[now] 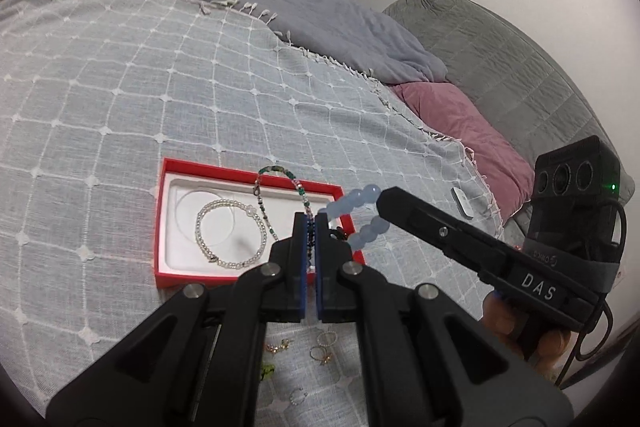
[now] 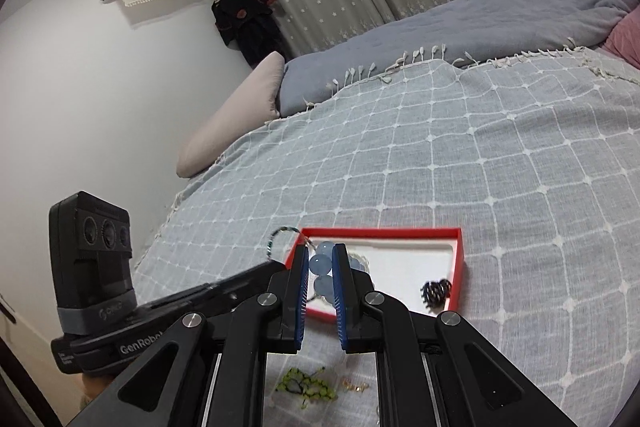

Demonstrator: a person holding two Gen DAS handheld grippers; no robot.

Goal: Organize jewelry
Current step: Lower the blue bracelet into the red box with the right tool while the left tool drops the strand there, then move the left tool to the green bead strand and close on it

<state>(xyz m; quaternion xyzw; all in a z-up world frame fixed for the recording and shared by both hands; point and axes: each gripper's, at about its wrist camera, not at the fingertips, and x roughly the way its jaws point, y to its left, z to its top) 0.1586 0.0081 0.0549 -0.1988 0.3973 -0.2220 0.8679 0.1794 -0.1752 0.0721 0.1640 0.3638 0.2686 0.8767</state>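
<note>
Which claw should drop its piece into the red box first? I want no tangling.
Right, probably. The right claw holds the blue bead bracelet over the red box; the left claw's thin beaded chain still drapes across the rim.

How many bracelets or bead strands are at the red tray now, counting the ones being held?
3. A pearl bracelet lies inside the red tray. The left hand-held gripper pinches a green beaded strand, and the right hand-held gripper holds a blue bead bracelet. The grippers may hide others.

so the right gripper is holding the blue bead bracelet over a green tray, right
Not quite: the tray is red, not green, as the left wrist view shows. The rest holds: the right gripper is closed on the blue bead bracelet above it.
</note>
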